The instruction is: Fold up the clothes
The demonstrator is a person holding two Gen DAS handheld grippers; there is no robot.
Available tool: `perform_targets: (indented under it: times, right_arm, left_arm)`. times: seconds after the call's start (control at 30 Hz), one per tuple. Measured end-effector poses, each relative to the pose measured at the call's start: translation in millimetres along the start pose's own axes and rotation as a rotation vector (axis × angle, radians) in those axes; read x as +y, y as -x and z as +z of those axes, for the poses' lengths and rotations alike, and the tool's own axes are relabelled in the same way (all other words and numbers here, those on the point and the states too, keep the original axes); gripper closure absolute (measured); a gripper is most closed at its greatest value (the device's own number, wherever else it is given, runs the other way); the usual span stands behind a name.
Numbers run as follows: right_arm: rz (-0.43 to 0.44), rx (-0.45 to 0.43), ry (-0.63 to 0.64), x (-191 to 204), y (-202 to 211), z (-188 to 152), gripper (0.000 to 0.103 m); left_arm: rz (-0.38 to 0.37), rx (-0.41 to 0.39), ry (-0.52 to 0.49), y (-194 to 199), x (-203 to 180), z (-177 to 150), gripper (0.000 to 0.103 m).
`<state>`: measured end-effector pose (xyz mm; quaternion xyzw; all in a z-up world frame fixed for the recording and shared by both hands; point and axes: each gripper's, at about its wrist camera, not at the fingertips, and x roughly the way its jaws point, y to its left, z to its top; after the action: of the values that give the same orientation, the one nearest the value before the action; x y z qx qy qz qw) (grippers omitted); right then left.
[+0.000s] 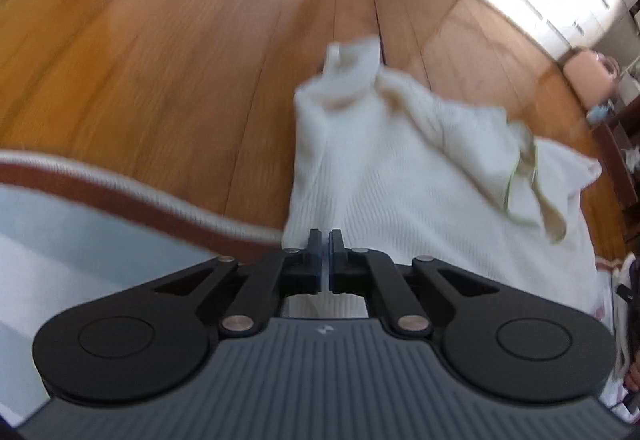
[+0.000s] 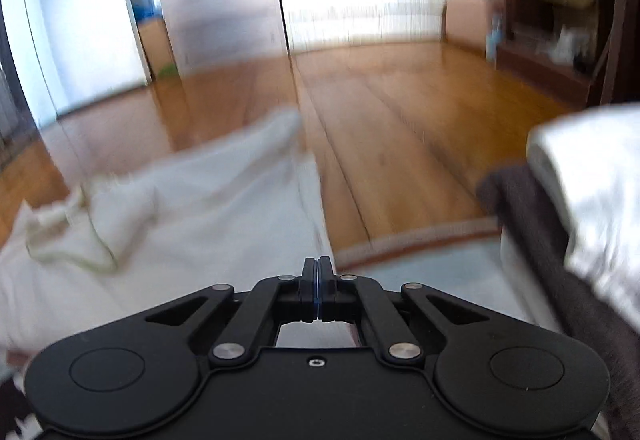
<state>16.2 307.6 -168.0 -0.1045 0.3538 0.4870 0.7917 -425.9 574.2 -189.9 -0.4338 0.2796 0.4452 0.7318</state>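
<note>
The white knit sweater (image 1: 400, 176) is spread half on the rug's edge (image 1: 120, 192), half on the wooden floor (image 1: 160, 60). Its hem is pinched in the closed left gripper (image 1: 325, 236); the right gripper (image 2: 318, 264) is closed at its side edge, a grip there cannot be told.
</note>
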Motion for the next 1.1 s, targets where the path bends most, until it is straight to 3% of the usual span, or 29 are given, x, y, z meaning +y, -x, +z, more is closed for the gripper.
perform_targets:
  times: [0.07, 0.1, 0.13, 0.2, 0.27, 0.37, 0.43, 0.47, 0.6, 0.7, 0.8, 0.83, 0.87, 0.9, 0.93, 1.0, 1.1]
  right_arm:
    - [0.043, 0.035, -0.061, -7.7, -5.3, -2.8, 0.091]
    - [0.067, 0.036, -0.087, -9.9, -5.9, -3.4, 0.081]
    - [0.075, 0.033, -0.100, -9.9, -7.6, -4.4, 0.059]
    - [0.079, 0.030, -0.118, -9.1, -12.3, -6.6, 0.035]
    - [0.083, 0.041, -0.103, -7.9, -22.8, -6.9, 0.035]
    - [0.091, 0.066, -0.064, -3.7, -38.0, -5.9, 0.044]
    - [0.106, 0.078, -0.024, 3.2, -39.9, -4.3, 0.078]
    - [0.119, 0.072, -0.009, 6.0, -36.8, -4.5, 0.082]
    - [0.197, 0.080, -0.010, 6.9, -28.5, -8.4, 0.079]
    - [0.169, 0.090, -0.052, -1.0, -38.9, -7.2, 0.074]
    - [0.149, 0.096, -0.109, -10.6, -51.2, -5.5, 0.063]
    - [0.161, 0.100, -0.103, -9.6, -53.0, -2.2, 0.064]
    - [0.173, 0.105, -0.085, -7.0, -53.8, 1.8, 0.072]
    - [0.185, 0.111, -0.067, -4.3, -54.6, 5.9, 0.098]
    - [0.206, 0.078, -0.033, 0.0, -45.5, 11.6, 0.098]
    - [0.237, -0.027, -0.005, 2.0, -10.6, 26.8, 0.099]
    - [0.155, -0.067, -0.049, -11.4, 24.4, 31.3, 0.100]
  left_arm:
    - [0.016, 0.001, -0.043, 1.4, -10.8, -4.7, 0.088]
    - [0.025, 0.003, -0.064, 1.3, -16.4, -6.9, 0.073]
    - [0.026, 0.008, -0.073, 0.4, -20.7, -9.6, 0.056]
    - [-0.017, 0.029, -0.042, -4.0, -23.3, -13.8, 0.048]
    - [-0.055, 0.050, 0.010, -9.5, -20.5, -16.7, 0.048]
    - [-0.068, 0.055, 0.037, -12.6, -19.4, -21.2, 0.048]
    - [-0.063, 0.050, 0.036, -10.7, -20.0, -22.2, 0.048]
    - [-0.065, 0.049, 0.043, -10.6, -19.0, -22.4, 0.048]
    - [-0.069, 0.050, 0.065, -7.9, -14.1, -21.9, 0.048]
    - [-0.063, 0.050, 0.061, -10.6, -16.1, -20.8, 0.047]
    - [-0.049, 0.045, 0.012, -12.7, -24.4, -21.1, 0.040]
    - [-0.042, 0.042, 0.005, -12.8, -26.2, -21.3, 0.044]
    - [-0.035, 0.037, 0.002, -12.6, -27.6, -21.6, 0.061]
    - [-0.061, 0.052, 0.053, -11.1, -22.4, -20.8, 0.098]
    - [-0.122, 0.066, 0.118, -7.8, -13.6, -16.2, 0.099]
    - [-0.154, 0.044, 0.146, 9.8, -1.9, -8.8, 0.099]
    - [-0.148, 0.040, 0.170, 21.7, 13.0, -12.1, 0.099]
